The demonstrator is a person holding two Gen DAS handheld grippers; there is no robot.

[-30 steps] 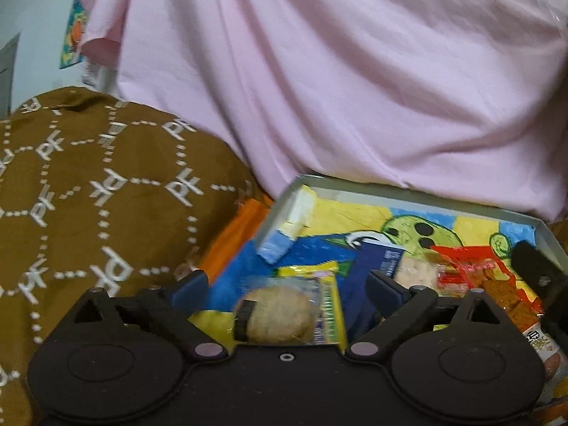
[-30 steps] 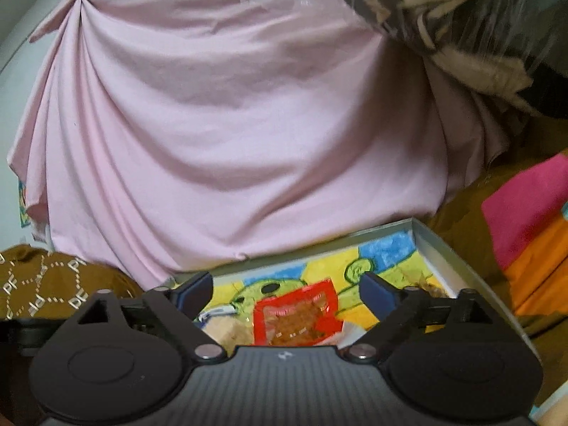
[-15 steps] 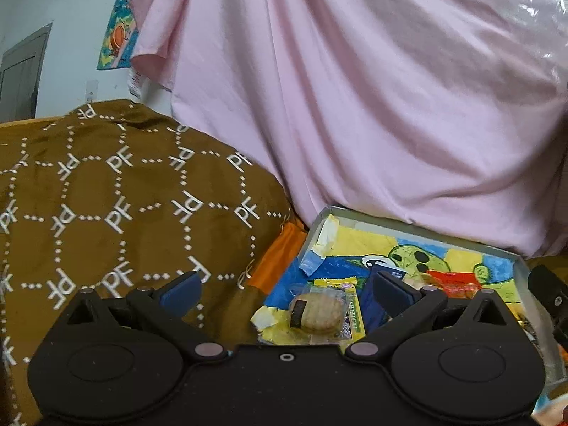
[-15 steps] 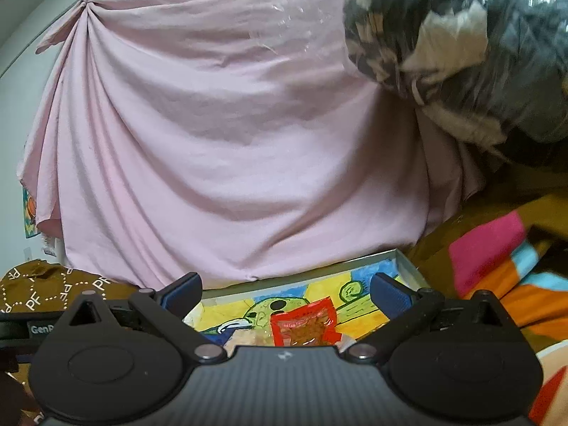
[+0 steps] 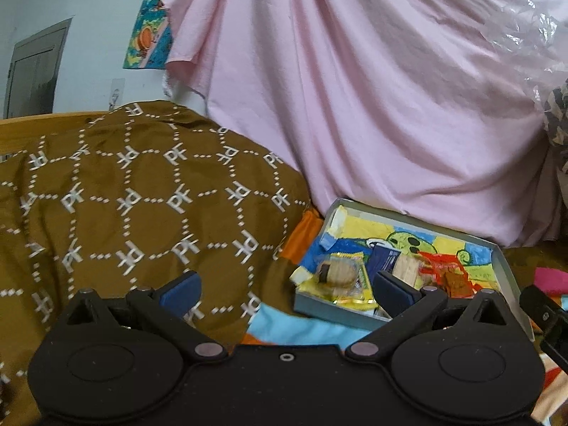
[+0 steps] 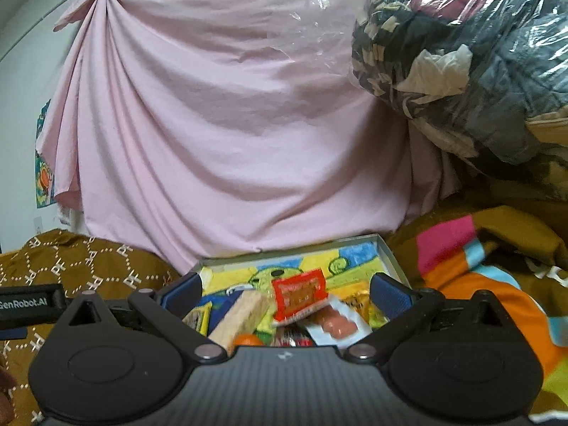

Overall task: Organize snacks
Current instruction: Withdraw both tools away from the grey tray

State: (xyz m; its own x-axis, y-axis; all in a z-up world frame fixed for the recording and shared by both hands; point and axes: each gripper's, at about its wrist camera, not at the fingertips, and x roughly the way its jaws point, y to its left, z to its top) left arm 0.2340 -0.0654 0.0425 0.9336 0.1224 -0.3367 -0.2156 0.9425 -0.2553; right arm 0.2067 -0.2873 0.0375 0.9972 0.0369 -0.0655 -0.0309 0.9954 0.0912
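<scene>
Both the left tongs and right tongs gape wide and empty, and the snack packets seem gathered in the shallow grey box with a bright cartoon lining on the bed, so little sorting looks left.

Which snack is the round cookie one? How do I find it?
Find the big pink sheet; right below it lies a shallow box with a bright cartoon bottom. The round cookie sits near the box's left end, in clear wrap on a yellow packet. It's the only round, tan snack there.
</scene>
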